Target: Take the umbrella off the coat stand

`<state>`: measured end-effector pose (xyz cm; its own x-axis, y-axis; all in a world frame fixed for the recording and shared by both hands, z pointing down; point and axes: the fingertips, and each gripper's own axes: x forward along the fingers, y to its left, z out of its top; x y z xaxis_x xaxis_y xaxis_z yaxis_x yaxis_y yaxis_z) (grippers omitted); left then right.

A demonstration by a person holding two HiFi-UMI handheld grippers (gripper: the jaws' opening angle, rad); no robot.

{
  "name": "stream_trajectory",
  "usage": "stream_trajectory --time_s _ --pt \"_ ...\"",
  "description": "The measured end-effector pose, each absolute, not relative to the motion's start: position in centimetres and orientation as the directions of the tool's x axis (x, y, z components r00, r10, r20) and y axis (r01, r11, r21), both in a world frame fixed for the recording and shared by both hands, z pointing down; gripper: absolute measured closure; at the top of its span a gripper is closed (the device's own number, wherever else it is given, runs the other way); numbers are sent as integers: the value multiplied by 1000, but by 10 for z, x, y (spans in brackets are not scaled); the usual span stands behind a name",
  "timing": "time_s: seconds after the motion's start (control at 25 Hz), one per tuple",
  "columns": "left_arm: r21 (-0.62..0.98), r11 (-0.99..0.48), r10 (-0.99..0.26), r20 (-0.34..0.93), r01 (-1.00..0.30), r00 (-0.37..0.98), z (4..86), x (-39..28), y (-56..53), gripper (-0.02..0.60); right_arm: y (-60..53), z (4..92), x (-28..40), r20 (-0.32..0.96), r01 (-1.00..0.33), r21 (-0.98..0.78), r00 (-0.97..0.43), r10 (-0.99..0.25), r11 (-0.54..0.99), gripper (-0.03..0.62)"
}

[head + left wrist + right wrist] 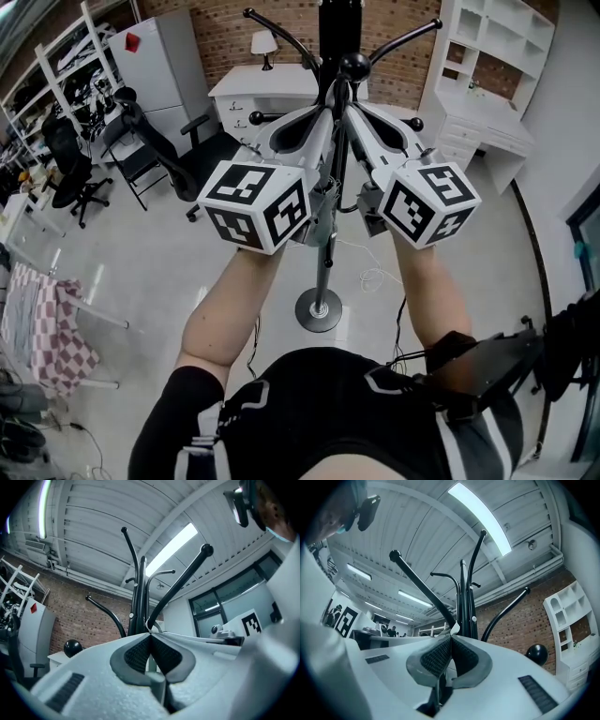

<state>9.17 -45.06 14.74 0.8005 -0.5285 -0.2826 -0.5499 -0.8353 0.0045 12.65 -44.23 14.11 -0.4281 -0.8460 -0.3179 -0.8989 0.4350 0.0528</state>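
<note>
A black coat stand (320,267) rises in front of me, with a round knob (354,66) at its top, curved hooks and a disc base (319,310). I make out no umbrella in any view. Both grippers are raised against the upper pole, tips nearly meeting. My left gripper (327,112) has its jaws pressed together (150,632), and so does my right gripper (346,110) (451,635). A small white scrap shows at each pair of tips; I cannot tell what it is. The stand's hooks (180,581) (423,585) spread above the jaws.
A white desk (267,86) with a lamp stands behind the stand. A white cabinet (161,66) and black office chairs (155,141) are at the back left. White shelving (487,75) fills the back right. A drying rack with checked cloth (52,323) is at the left.
</note>
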Motion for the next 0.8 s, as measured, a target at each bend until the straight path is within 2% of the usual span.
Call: stream_trajectory --time_s 0.8 --pt "-62 -885 -403 -396 -462 825 84 62 -382 571 -372 76 105 -445 -894 129 -439 -781 429 583"
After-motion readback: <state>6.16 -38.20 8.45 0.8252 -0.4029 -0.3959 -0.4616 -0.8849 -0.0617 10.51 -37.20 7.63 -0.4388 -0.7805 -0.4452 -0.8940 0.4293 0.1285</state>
